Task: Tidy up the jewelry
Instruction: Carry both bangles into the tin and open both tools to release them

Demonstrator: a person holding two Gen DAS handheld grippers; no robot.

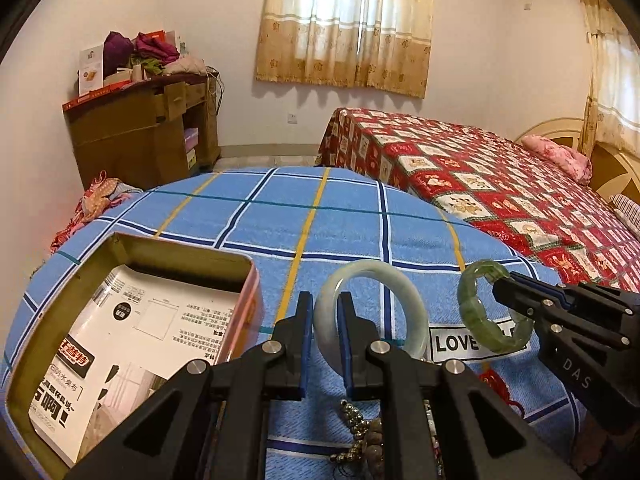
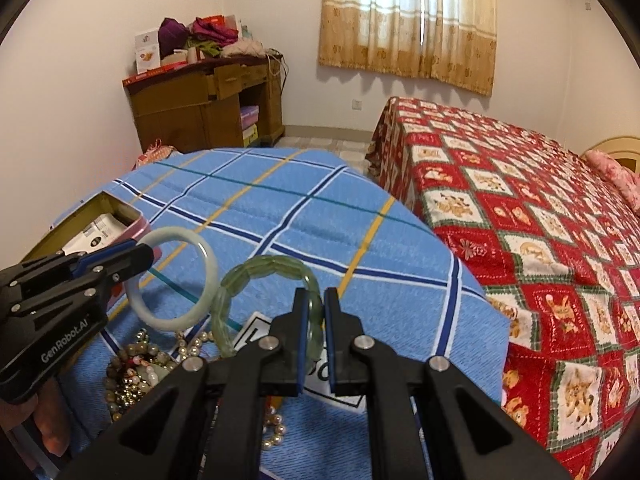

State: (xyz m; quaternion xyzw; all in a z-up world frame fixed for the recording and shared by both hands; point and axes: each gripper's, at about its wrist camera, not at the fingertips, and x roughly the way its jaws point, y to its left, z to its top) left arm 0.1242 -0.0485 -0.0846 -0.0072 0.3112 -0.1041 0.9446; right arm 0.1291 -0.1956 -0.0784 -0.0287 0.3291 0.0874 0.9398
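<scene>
My left gripper [image 1: 325, 304] is shut on a pale jade bangle [image 1: 404, 288], held upright above the blue checked cloth [image 1: 280, 216]. To its right, my right gripper [image 1: 498, 280] is shut on a green segmented bracelet [image 1: 468, 308], also lifted off the cloth. In the right wrist view the right gripper [image 2: 317, 298] pinches the green bracelet [image 2: 256, 266], and the left gripper [image 2: 140, 256] holds the pale bangle [image 2: 200, 304] at the left. A heap of bead bracelets and pearls [image 2: 136, 376] lies on the cloth below. An open tin box [image 1: 132, 248] lined with printed paper sits at the left.
A "LOVE" label [image 1: 456, 342] is sewn on the cloth. A bed with a red patterned cover [image 1: 500, 184] stands to the right. A wooden desk [image 1: 148, 128] piled with clothes and boxes is against the far wall. Curtains [image 1: 348, 20] cover the window.
</scene>
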